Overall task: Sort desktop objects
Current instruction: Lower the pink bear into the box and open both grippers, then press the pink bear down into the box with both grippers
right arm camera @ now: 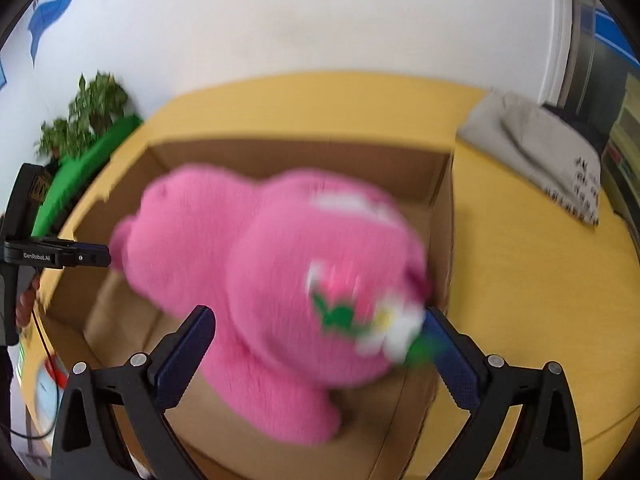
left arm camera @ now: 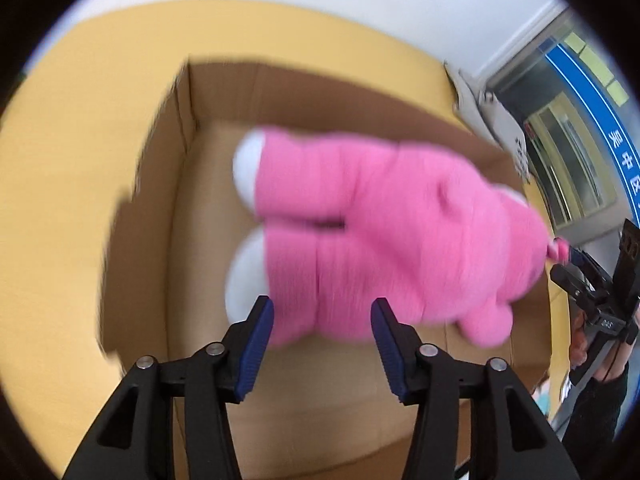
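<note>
Left claw (left arm camera: 322,312): black frame, blue ribbed pads, jaws spread wide, low centre of its view; the plush's lower body sits just beyond and between the pad tips, contact unclear through blur.

Right claw (right arm camera: 320,324): jaws spread, the right pad (right arm camera: 452,356) against the toy's flower trim; whether it grips cannot be told.

Pink plush toy (left arm camera: 372,240): white-soled feet toward the left of the left view, head toward the right; in the right view (right arm camera: 280,280) it fills the centre, with green-and-white flower stitching. It is over or inside the open box, strongly blurred.

Cardboard box (left arm camera: 172,216): brown, open-topped, flaps out, standing on the worktop (left arm camera: 72,152), which is yellow with a rounded far edge.

Grey cloth bag (right arm camera: 536,152): printed, upper right on the worktop, apart from the box.

Room: white wall (right arm camera: 320,20) behind; potted green plant (right arm camera: 88,112) upper left; blue signage and glazed door (left arm camera: 572,128) at right in the left view.
</note>
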